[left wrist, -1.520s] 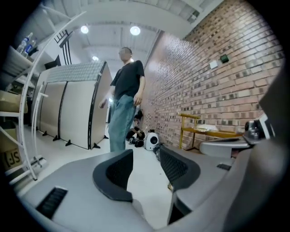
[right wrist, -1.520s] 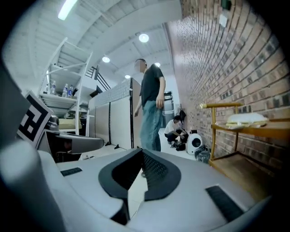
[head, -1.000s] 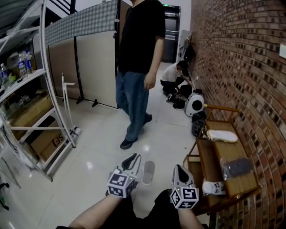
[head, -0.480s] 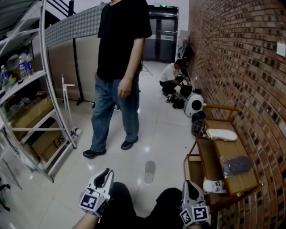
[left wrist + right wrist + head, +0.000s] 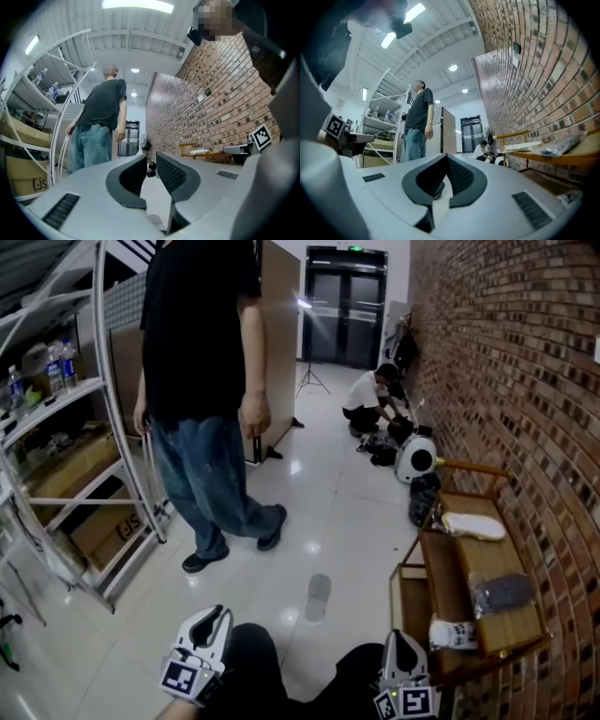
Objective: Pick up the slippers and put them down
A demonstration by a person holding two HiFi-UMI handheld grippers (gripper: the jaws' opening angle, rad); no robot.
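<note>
A grey slipper (image 5: 319,597) lies flat on the white floor ahead of both grippers. On the wooden rack (image 5: 439,570) by the brick wall a white slipper (image 5: 473,525) and a dark grey slipper (image 5: 504,592) rest on top. Another white slipper (image 5: 453,634) sits on the lower shelf. My left gripper (image 5: 217,615) (image 5: 149,157) is low at the bottom left, its jaws a narrow gap apart with nothing between them. My right gripper (image 5: 401,638) (image 5: 445,157) is at the bottom right beside the rack, jaw tips together and empty.
A person in a black shirt and jeans (image 5: 202,427) stands on the floor ahead to the left. A metal shelf unit (image 5: 56,474) lines the left side. Farther back a crouching person (image 5: 373,397) and a white round device (image 5: 414,457) are by the wall.
Both grippers have dropped toward the bottom edge of the head view, the left one also shifting left. The standing person has walked to the left.
</note>
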